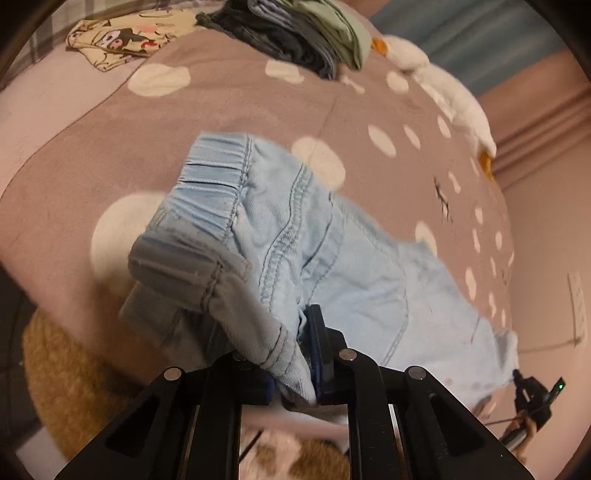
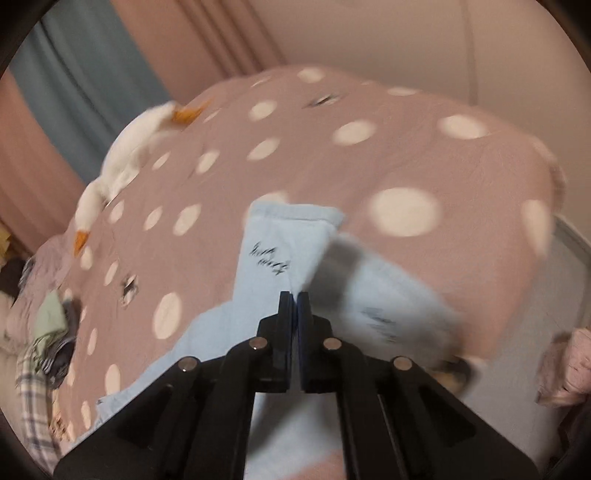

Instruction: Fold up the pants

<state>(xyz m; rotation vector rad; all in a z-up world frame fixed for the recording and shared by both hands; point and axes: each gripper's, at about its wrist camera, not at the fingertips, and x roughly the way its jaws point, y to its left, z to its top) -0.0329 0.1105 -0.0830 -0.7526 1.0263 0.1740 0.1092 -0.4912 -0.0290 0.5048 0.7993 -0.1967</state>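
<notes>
The left claw is closed on the waistband end of the pants, a bunch of pale blue denim being pinched between its dark blue pads, with the elastic waistband lifted and curled over the fingers. The right claw is seen with its pads pressed together and almost no gap between them; the leg fabric of the pants lies right at the tips, and the cloth appears to be gripped there, though the view is blurred by motion. In the left wrist view the right claw is also seen, small, at the far leg end of the garment.

The pants are stretched between the two claws over the bed, near its front edge, on a dusty pink cover with large cream dots. In the right wrist view one leg is seen folded over, with dark script printed on it.

A white plush goose with an orange beak is laid along the bed's far edge. A pile of folded clothes, grey and green, is kept at a far corner, and a cartoon-print cloth is spread beside it.
</notes>
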